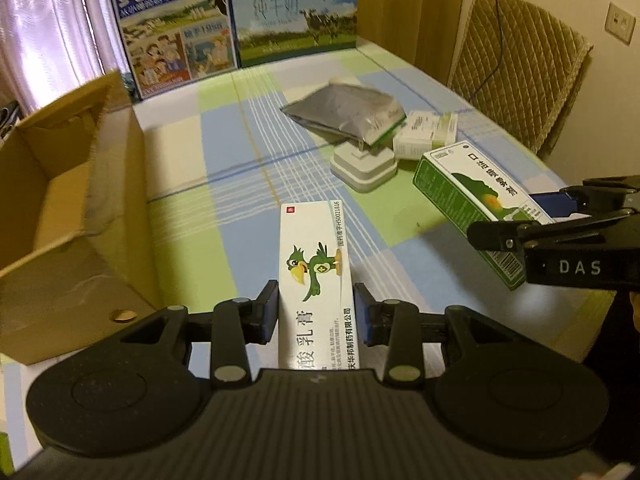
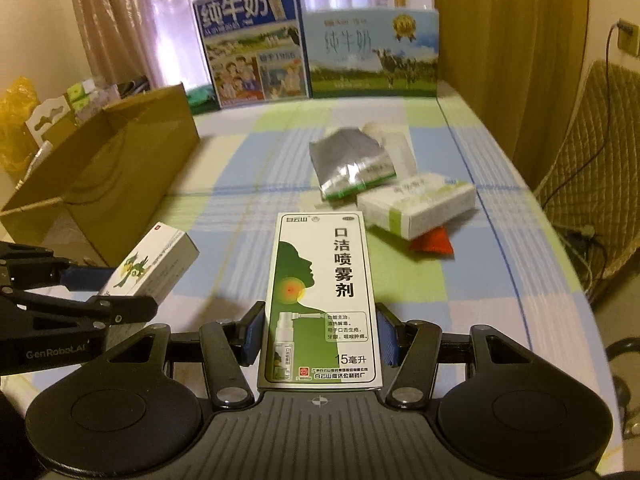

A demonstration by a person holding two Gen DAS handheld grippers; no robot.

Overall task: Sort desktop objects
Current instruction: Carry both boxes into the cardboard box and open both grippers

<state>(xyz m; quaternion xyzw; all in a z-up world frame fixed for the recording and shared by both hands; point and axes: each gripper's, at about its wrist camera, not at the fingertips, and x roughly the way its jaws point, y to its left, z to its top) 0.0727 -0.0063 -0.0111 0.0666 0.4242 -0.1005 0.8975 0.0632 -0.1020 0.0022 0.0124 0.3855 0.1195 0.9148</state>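
Clearly printed text marks both held cartons: the left gripper (image 1: 316,316) has its blue-padded fingers closed on the long sides of a white ointment box (image 1: 318,276) bearing a green cartoon bird, the large characters 乳膏 and the code H50021816 along one edge, the box running forward between the fingers and lifted off the cloth. The right gripper (image 2: 320,336) likewise clamps a green-and-white spray box (image 2: 322,296) reading 白云山, 口洁喷雾剂 and 15毫升, with a green head silhouette and a small spray bottle pictured. From the left wrist view the right tool shows "DAS" on its side; from the right wrist view the left tool reads "GenRobot.AI". Ahead of the right fingers lie a crumpled silver pouch (image 2: 350,164), a small white-and-green carton (image 2: 416,204) tilted on a red cushion-like item (image 2: 434,244), and, seen ahead of the left fingers, a white square plastic piece (image 1: 362,166) under the pouch's edge. To the left of both sets of fingers stands an open brown cardboard box (image 1: 68,208). The table (image 2: 240,208) wears a checked cloth in blue, green and cream. At its far end stand two milk cartons (image 2: 316,56) labelled 纯牛奶, with pink curtains (image 2: 160,20) behind and a quilted chair (image 1: 516,64) and wall sockets to the right.
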